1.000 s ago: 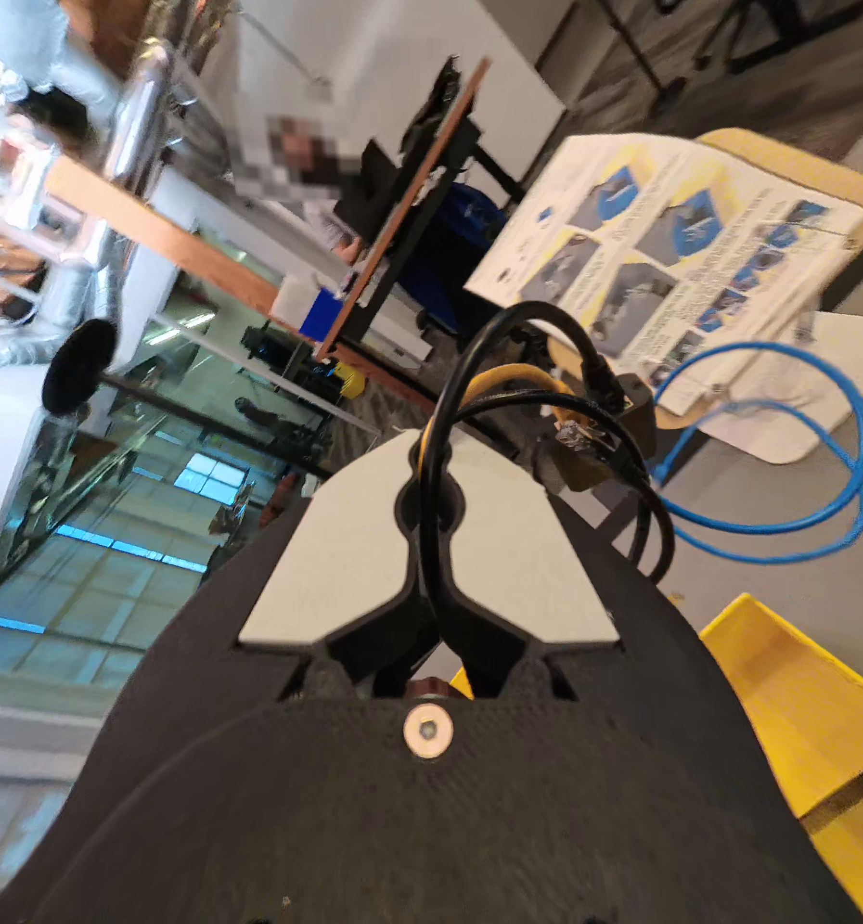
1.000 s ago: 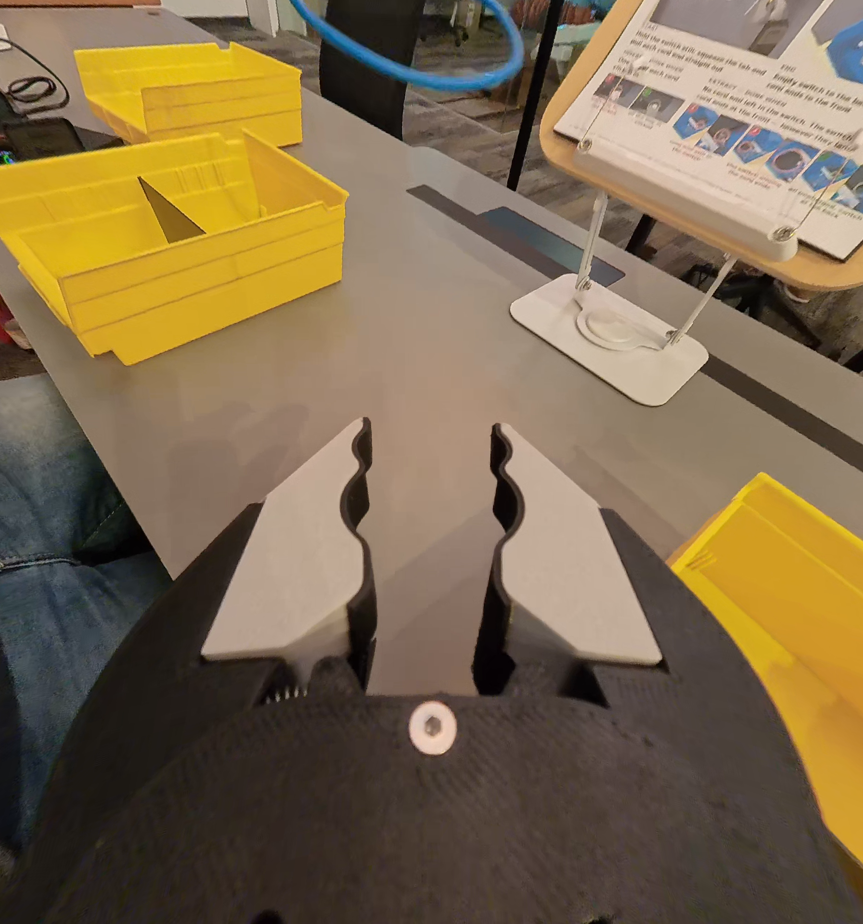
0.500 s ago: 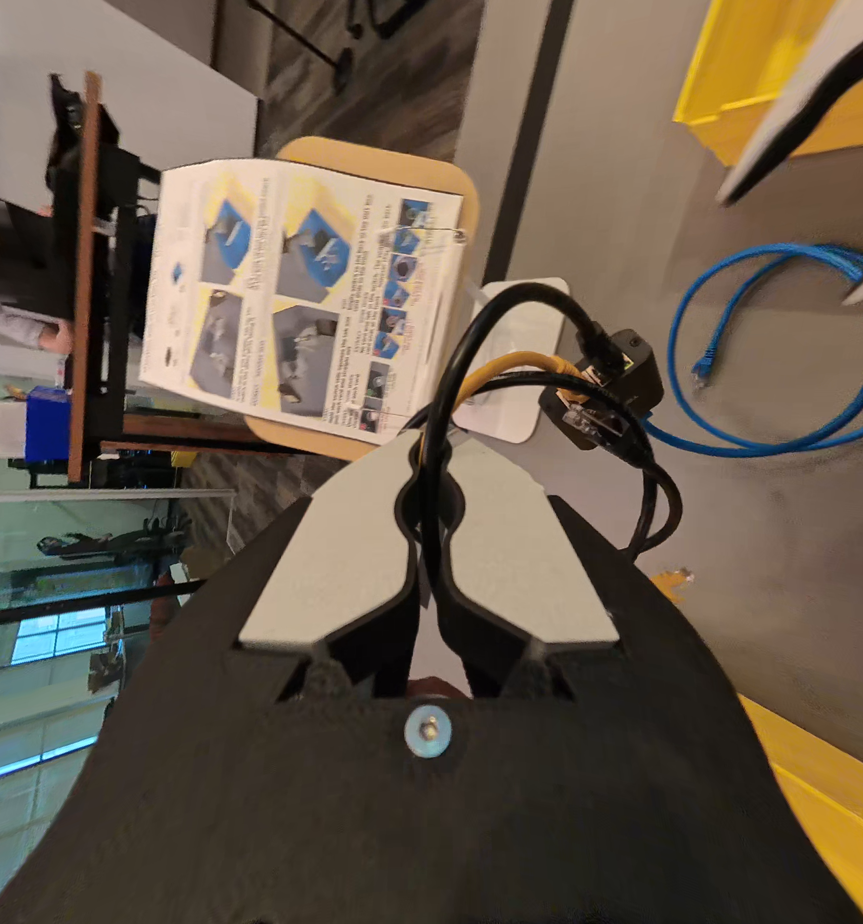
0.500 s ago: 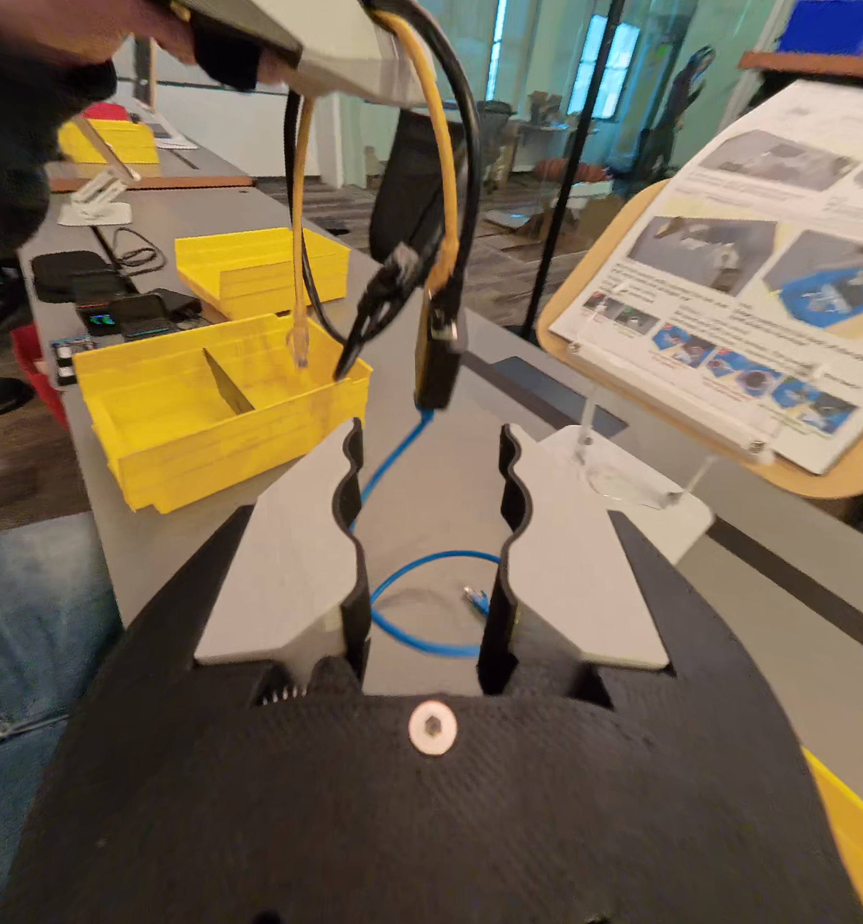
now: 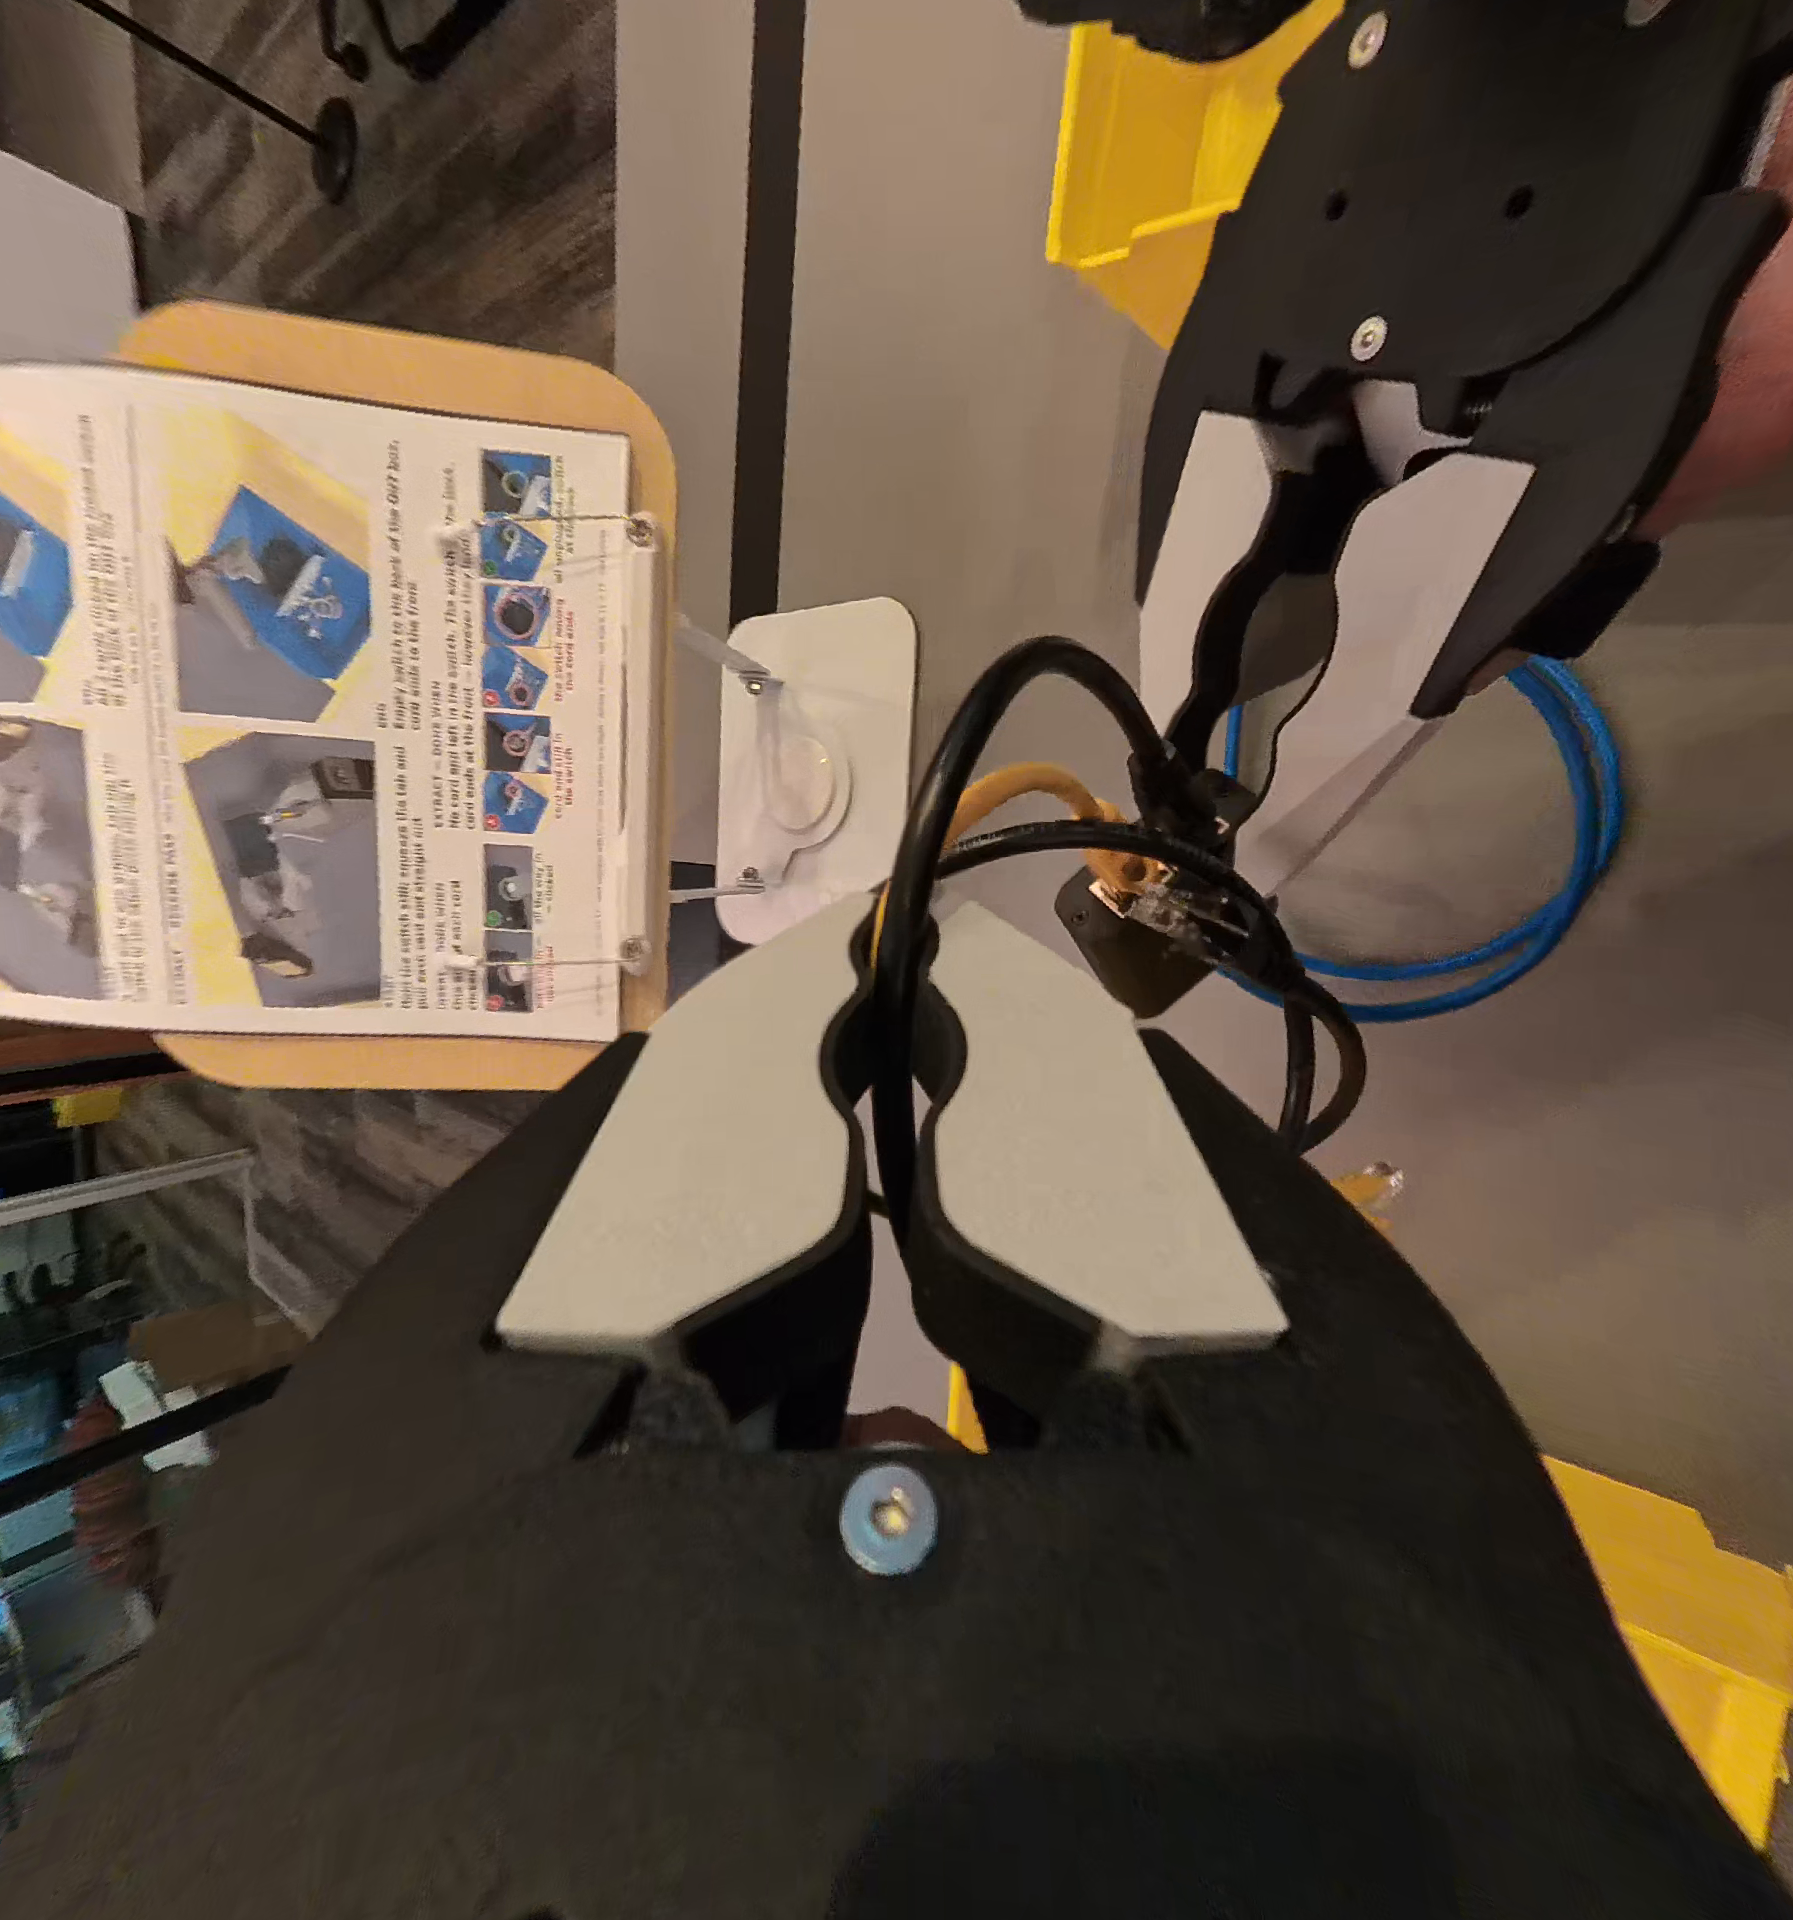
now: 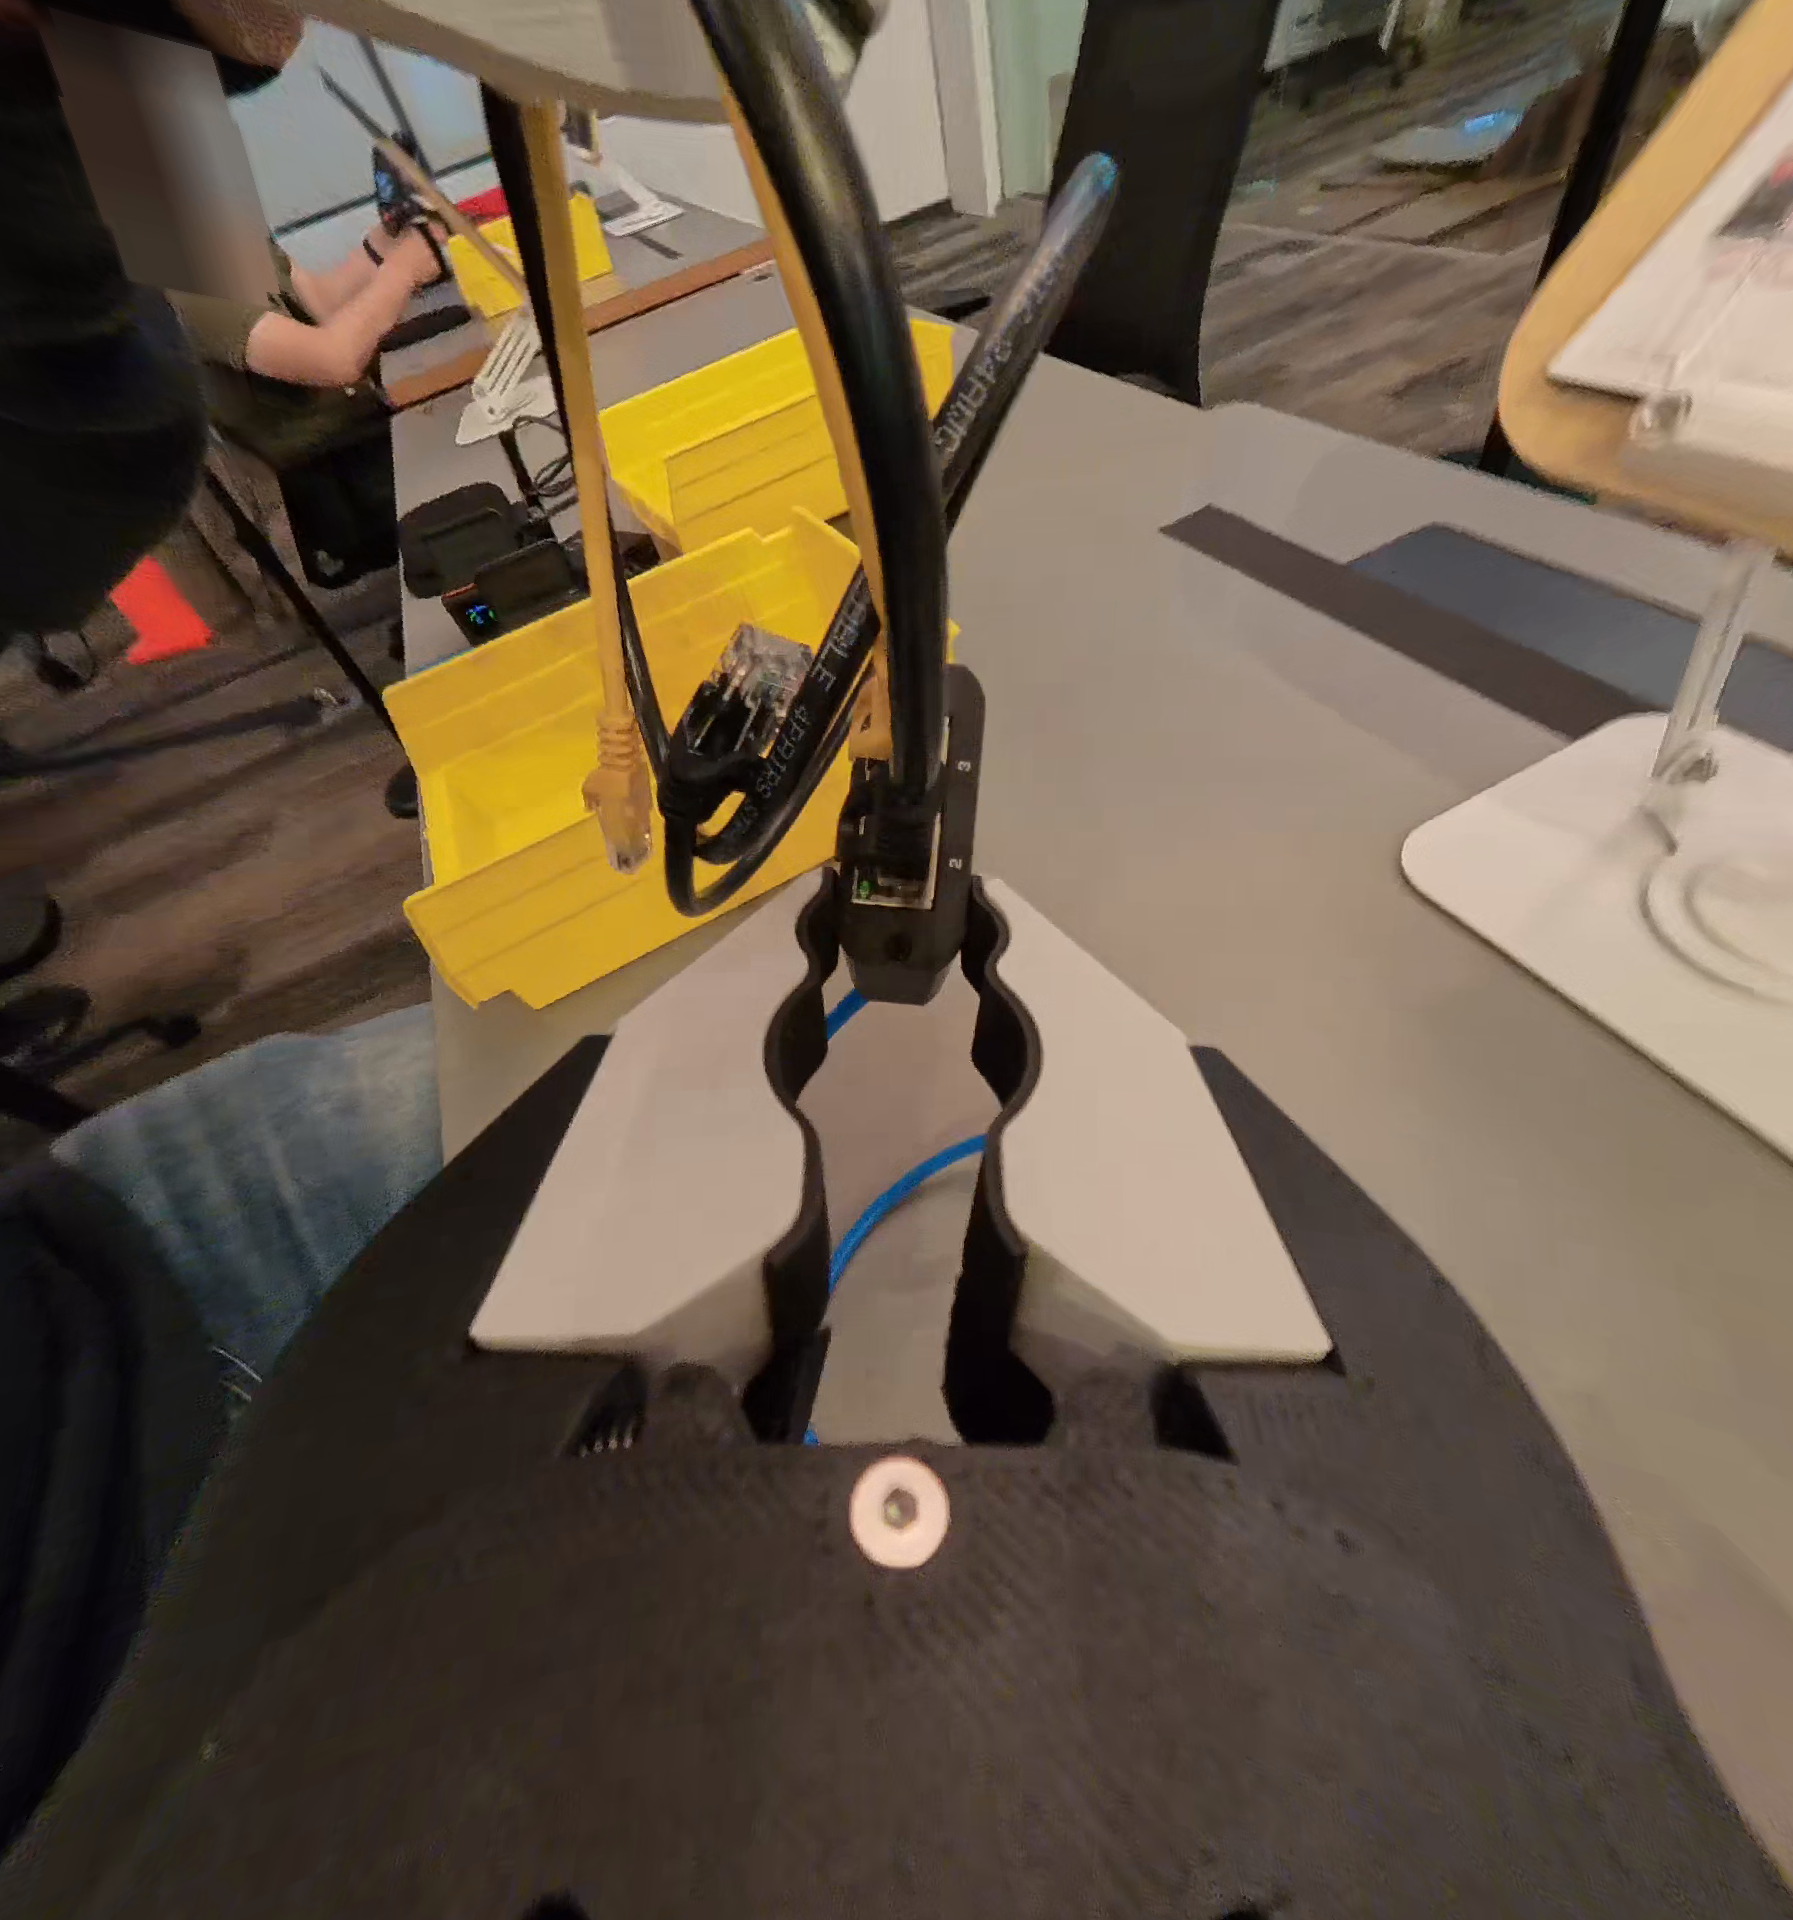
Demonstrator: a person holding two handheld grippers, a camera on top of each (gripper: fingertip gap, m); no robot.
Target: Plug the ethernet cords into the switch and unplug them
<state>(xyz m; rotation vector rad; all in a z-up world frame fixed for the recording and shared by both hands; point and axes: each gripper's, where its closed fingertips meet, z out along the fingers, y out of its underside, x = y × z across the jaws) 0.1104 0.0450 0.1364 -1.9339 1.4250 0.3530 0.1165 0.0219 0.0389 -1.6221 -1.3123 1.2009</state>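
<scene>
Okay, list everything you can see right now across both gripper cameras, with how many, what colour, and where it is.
Switch: one, black, hanging between the right fingertips.
Black cords: two, held up by the left gripper; one plugged into the switch, the other with a free end.
Yellow cord: one, hanging alongside, one end loose.
Blue cord: one, coiled on the table.
Bins: several, yellow, around the table edges.
Instruction sheet: one, on a tan board with a white stand.
Table: one, grey.
Left gripper: shut on the cords.
Right gripper: fingers around the switch.
</scene>
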